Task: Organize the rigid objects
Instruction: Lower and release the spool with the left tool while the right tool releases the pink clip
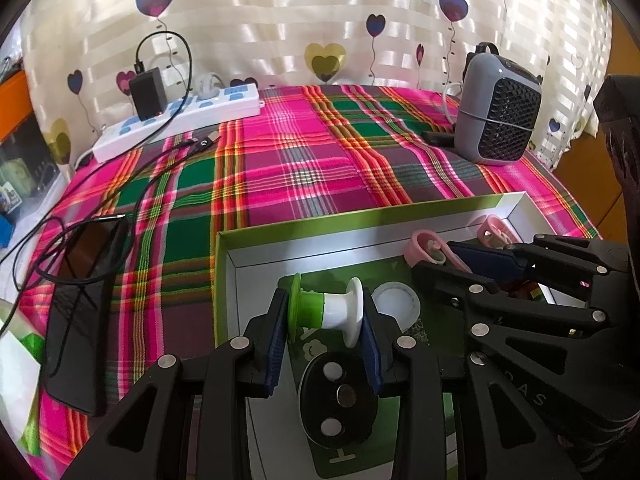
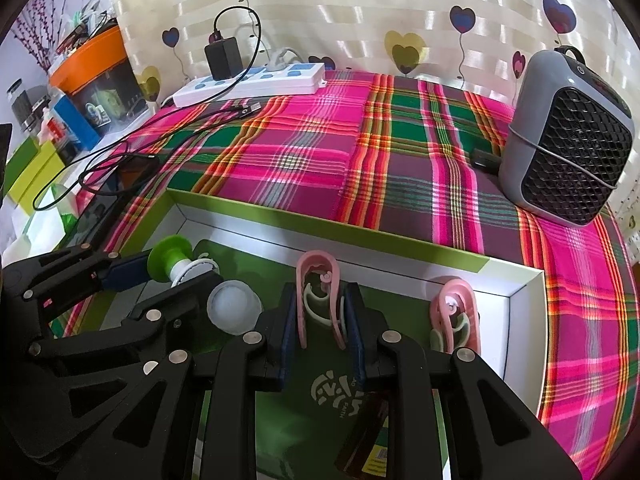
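Observation:
My left gripper (image 1: pixel 326 320) is shut on a green-and-white spool-shaped piece (image 1: pixel 326 310), one blue pad on each end disc, low over the green-rimmed box (image 1: pixel 360 216). My right gripper (image 2: pixel 322 320) is shut on a pink clip (image 2: pixel 320 292) that stands upright inside the same box (image 2: pixel 320 228). A second pink clip (image 2: pixel 456 320) rests in the box's right corner. A white round cap (image 2: pixel 234 304) lies on the box floor between the two grippers. Just under the left pads lies a black oval piece (image 1: pixel 338 396) with metal dots.
The box sits on a plaid cloth (image 1: pixel 288 160). A grey fan unit (image 1: pixel 496 108) stands at the back right. A white power strip (image 1: pixel 180 116) with a black charger and cables is at the back left, and a dark phone (image 1: pixel 84 312) lies at the left.

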`<state>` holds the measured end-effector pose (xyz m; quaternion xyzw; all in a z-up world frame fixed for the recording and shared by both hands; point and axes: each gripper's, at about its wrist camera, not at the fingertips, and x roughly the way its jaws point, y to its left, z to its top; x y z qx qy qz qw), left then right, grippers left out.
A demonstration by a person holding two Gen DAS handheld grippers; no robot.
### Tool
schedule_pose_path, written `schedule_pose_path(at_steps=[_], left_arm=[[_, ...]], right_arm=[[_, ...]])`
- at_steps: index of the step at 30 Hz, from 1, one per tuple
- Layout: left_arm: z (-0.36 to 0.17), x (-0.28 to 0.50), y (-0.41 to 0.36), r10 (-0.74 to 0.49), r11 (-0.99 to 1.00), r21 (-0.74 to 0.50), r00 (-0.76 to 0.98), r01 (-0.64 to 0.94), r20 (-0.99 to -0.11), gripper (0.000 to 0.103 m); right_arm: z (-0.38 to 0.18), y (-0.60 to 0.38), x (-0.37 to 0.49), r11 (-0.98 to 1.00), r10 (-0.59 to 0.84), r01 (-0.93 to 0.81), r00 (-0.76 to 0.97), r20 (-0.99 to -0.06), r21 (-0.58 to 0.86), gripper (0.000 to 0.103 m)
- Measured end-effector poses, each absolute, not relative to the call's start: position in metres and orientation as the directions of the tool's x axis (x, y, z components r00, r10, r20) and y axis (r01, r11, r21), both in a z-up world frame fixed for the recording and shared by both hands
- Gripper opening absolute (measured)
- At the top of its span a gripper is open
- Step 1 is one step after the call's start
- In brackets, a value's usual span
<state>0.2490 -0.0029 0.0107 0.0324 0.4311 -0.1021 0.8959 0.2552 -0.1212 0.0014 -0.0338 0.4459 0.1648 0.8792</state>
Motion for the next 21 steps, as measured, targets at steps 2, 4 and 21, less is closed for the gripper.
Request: schedule_pose_path(at_steps=[2,4,21], left_arm=[[0.0105,0.2489,-0.0032,-0.155,0.977,-0.030,0.607,0.211,-0.779,0.032],[0.0104,0.2486,-0.0035,-0.152,0.977,-0.024,0.608,0.213,-0.779,0.032],[0.0135,0.2463,-0.0009,-0.145,0.979,-0.022,0.615,0.203,-0.775,0.034]], right_arm=[[0.0014,-0.1210,0.2553,0.943,0.260,-0.320,0.548,-0.795,0.088,0.024],[0.0014,-0.1208,0.2552,0.943,0.259,-0.320,0.548,-0.795,0.088,0.024],[0.0038,-0.1246,0.2528,0.951,0.238,-0.300,0.562,-0.792,0.073,0.038]])
